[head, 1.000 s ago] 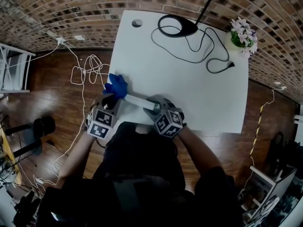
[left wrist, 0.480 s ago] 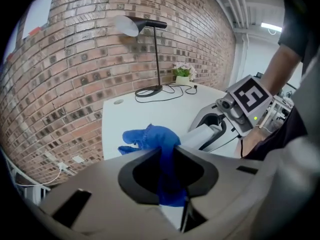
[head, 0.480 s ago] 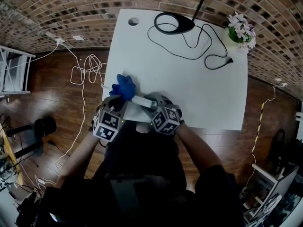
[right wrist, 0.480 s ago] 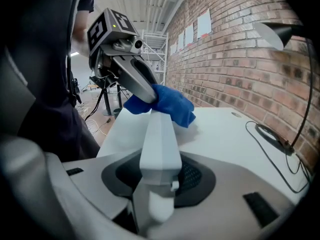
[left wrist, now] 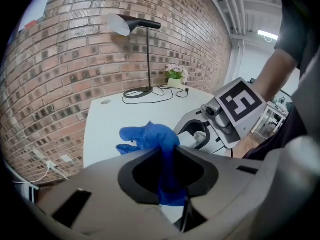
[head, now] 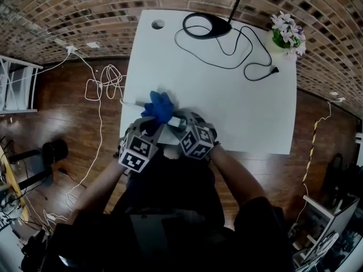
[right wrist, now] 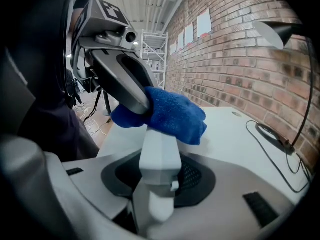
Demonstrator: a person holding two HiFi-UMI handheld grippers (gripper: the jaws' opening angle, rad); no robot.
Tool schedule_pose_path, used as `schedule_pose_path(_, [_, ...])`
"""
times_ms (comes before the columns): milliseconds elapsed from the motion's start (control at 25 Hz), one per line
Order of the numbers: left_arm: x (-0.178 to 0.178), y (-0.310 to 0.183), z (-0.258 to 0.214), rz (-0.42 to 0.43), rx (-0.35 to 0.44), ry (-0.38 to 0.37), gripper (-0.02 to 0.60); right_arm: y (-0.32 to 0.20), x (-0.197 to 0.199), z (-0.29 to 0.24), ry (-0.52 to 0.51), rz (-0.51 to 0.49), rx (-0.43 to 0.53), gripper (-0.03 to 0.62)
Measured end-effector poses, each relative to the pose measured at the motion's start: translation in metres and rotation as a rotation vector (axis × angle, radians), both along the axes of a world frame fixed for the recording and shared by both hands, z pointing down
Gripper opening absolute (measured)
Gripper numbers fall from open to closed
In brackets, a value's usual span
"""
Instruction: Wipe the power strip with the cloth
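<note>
Draping over the power strip (right wrist: pixel 160 154), the cloth (right wrist: pixel 175 115) hides its far end.

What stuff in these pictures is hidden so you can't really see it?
- The power strip sockets: in the head view the cloth, left gripper and right gripper cover it; the right gripper view shows only one end.
- Whether it is plugged in: head view, the white cables on the floor are too thin to follow.
- The lamp top: head view, cut off by the upper edge.
- Dirt on the strip: too small in every view.
</note>
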State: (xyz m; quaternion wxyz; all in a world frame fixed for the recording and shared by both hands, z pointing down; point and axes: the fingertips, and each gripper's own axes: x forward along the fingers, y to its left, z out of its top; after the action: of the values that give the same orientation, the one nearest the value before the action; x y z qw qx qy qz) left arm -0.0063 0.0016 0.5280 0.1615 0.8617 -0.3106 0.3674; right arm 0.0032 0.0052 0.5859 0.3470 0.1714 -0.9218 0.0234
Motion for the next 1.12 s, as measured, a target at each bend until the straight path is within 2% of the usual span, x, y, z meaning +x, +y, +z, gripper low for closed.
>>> schedule_pose_path(280, [0.04, 0.014, -0.003, 0.053, -0.039, 0.072, 0.077, 0.0, 0.001, 0.0, 0.0, 0.0, -0.002, 0.156])
schedule_pose_path(520, [0.058, 0.025, -0.004, 0.055, -0.092, 0.153, 0.077, 0.0, -0.001, -0.001, -0.002, -0.001, 0.006, 0.156])
schedule_pose_path(680, [0.062, 0.026, -0.005, 0.071, -0.114, 0.182, 0.075, -0.001, -0.001, -0.002, -0.004, -0.005, 0.009, 0.156])
schedule_pose_path(880, [0.058, 0.023, -0.006, 0.05, -0.23, 0.326, 0.071, 0.0, 0.0, -0.001, -0.001, -0.003, 0.007, 0.156])
schedule_pose_path(1120, [0.037, -0.002, -0.038, -0.015, -0.202, 0.436, 0.072, 0.0, -0.001, 0.0, 0.0, -0.001, 0.004, 0.156])
